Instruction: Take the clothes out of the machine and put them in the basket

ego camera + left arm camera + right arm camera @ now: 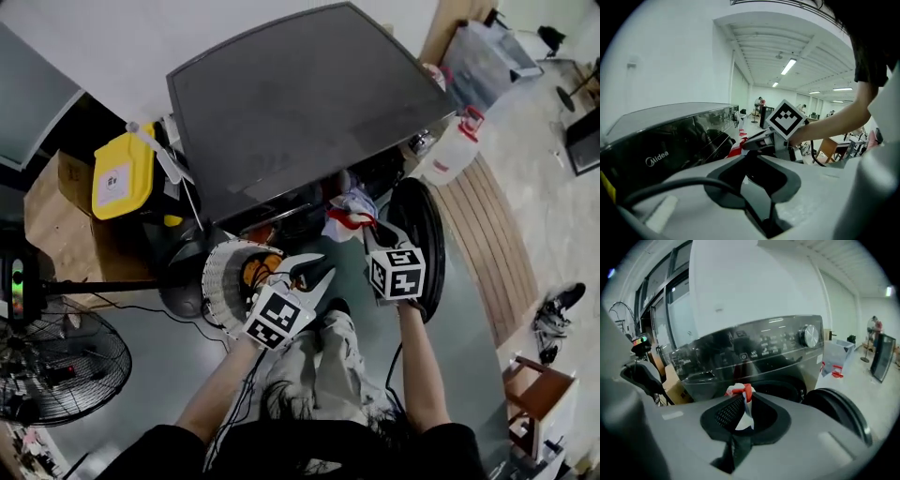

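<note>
Red-and-white garment [743, 391] pinched between the clamped jaws of the right gripper [368, 232], right at the mouth of the dark washing machine [300, 103], beside its round door [427, 225], swung open. Holds only a small bunch of fabric at the jaw tips, with the rest trailing back toward the drum and hidden from every view. Leaves the left gripper [314, 270] spread and empty, hanging between the machine front and the white ribbed basket [217, 281] low on the left, with something orange already inside. Risks, by the look of it, losing so thin a pinch through a snag of the hidden part on the drum lip, or through a tangle with other laundry during the pull. Risks also dragging a long tail over the floor or across the door hinge on the way left, given the basket's low place to the side of the opening. Could knock against the left gripper too, parked close to that path. Calls for a slow, steady draw, and perhaps a second grip lower down with the empty jaws.
</note>
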### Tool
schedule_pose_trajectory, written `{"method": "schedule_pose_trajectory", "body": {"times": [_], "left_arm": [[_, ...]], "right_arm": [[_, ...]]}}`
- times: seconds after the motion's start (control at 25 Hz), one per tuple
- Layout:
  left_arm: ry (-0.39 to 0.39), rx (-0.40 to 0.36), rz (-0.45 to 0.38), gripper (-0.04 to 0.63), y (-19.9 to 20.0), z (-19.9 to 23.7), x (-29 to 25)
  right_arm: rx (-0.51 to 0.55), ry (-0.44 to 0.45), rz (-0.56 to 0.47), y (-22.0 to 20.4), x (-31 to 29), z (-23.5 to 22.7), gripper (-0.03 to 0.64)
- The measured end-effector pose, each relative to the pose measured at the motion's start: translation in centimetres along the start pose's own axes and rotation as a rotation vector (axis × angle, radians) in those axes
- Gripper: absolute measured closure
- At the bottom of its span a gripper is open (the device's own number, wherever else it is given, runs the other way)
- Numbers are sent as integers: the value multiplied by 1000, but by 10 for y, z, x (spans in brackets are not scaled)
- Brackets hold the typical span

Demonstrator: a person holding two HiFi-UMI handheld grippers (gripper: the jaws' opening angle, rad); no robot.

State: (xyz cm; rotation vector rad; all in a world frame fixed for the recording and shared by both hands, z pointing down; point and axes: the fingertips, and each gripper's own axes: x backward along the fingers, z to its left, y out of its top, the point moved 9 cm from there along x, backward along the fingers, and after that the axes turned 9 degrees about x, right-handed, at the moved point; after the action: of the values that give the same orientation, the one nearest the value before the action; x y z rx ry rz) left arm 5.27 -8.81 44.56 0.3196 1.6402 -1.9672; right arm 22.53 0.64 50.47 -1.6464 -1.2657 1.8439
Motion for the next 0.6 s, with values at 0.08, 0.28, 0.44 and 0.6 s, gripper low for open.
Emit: {"method": "schedule_pose_trajectory", "body": {"times": [0.08,0.28,0.44,0.6], "left_arm": [[5,3,0,534,5,-4,7],[16,25,6,517,9,-5,21],[30,49,12,501,10,-6,27],[46,75,23,457,6,-9,31]], "right_arm": [[11,19,-12,11,15,7,558],[21,59,-57,39,47,25,558],[19,91,-104,65,73,36,558],[9,109,-160,88,99,43,558]]}}
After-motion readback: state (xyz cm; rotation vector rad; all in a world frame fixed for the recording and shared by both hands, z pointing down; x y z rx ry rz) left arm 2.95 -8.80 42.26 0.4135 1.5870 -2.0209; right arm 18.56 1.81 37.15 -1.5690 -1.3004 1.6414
